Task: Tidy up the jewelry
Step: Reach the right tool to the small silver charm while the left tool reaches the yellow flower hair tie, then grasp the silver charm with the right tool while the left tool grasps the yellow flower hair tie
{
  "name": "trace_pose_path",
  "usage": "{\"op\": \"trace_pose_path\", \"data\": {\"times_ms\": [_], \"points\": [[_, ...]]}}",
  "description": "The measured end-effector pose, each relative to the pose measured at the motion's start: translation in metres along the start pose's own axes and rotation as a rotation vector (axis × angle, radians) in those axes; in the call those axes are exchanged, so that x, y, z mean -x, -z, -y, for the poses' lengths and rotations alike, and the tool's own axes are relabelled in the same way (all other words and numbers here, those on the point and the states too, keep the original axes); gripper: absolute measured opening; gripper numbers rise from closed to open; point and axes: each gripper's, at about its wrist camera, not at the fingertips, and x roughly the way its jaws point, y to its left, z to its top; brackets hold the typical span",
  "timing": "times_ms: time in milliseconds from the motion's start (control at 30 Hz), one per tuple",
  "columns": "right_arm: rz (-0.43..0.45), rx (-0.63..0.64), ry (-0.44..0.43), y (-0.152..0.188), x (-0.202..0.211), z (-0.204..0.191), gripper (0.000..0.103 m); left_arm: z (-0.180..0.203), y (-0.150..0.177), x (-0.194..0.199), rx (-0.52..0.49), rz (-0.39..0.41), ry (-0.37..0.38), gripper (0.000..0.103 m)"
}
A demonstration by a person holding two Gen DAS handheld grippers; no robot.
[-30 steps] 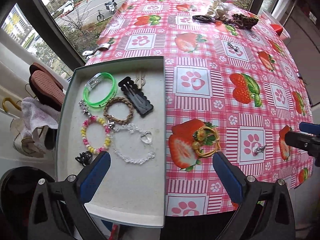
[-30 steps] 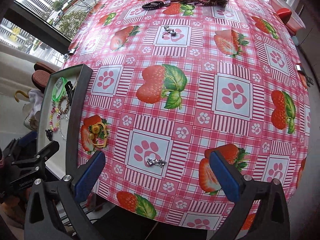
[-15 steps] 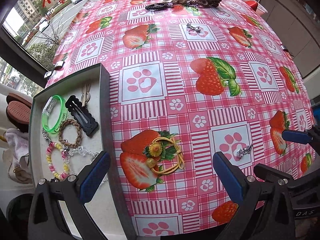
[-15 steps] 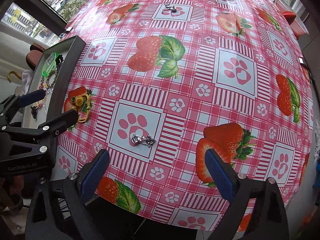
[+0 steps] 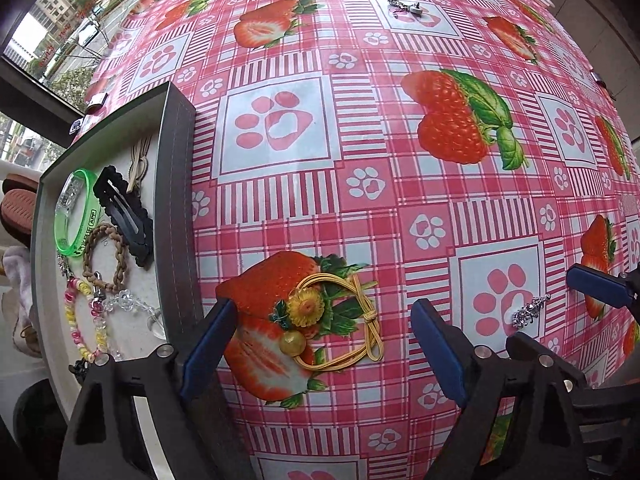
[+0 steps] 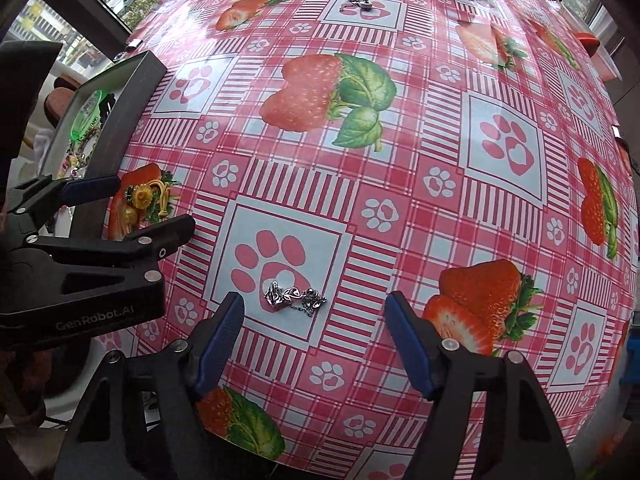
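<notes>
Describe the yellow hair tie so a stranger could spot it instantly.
Find the grey tray at the table's left edge. Just right of its wall, on a printed strawberry, lies the yellow hair tie. Unlike the silver trinket nearby, it is looped elastic cord with a sunflower charm.

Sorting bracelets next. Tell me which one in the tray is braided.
The brown bracelet, a plaited cord loop. It lies between the green band and the pink-and-yellow bead bracelet, beside the black clip.

Pink strawberry-and-paw tablecloth (image 5: 360, 208), brown shoes (image 5: 18, 204) by the window (image 5: 60, 20).
</notes>
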Motion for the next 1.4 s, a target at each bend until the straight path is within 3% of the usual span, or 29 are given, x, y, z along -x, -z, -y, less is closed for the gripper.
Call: {"op": "trace_pose_path", "data": {"times_ms": [133, 267, 367, 433, 567, 600, 633, 967, 1400], "points": [[0.013, 0.030, 0.054, -0.005, -0.005, -0.015, 0.068, -0.004, 0.001, -0.002, 0.033, -0.013, 0.019, 0.094], [0.020, 0.055, 0.132, -0.005, -0.010, -0.028, 0.057, -0.004, 0.002, 0.000, 0.034, -0.013, 0.043, 0.084], [0.025, 0.056, 0.145, -0.005, -0.011, -0.033, 0.052, 0.002, 0.004, 0.004, 0.022, -0.008, 0.050, 0.073], [0.029, 0.061, 0.144, -0.005, -0.011, -0.036, 0.036, 0.005, 0.004, 0.007, 0.022, 0.000, 0.052, 0.060], [0.028, 0.054, 0.137, -0.004, -0.009, -0.032, 0.034, 0.006, 0.004, 0.011, 0.025, 0.003, 0.060, 0.040], [0.028, 0.047, 0.130, -0.004, -0.009, -0.031, 0.034, 0.007, 0.002, 0.014, 0.025, 0.002, 0.066, 0.029], [0.026, 0.037, 0.120, -0.006, -0.008, -0.029, 0.034, 0.005, 0.001, 0.015, 0.026, 0.001, 0.077, 0.025], [0.011, -0.060, 0.013, -0.015, 0.017, 0.004, 0.034, -0.011, -0.003, 0.048, 0.062, 0.033, 0.151, 0.023], [0.025, -0.120, -0.032, -0.011, 0.055, 0.026, 0.034, -0.037, 0.013, 0.089, 0.099, 0.099, 0.179, 0.023]]}}
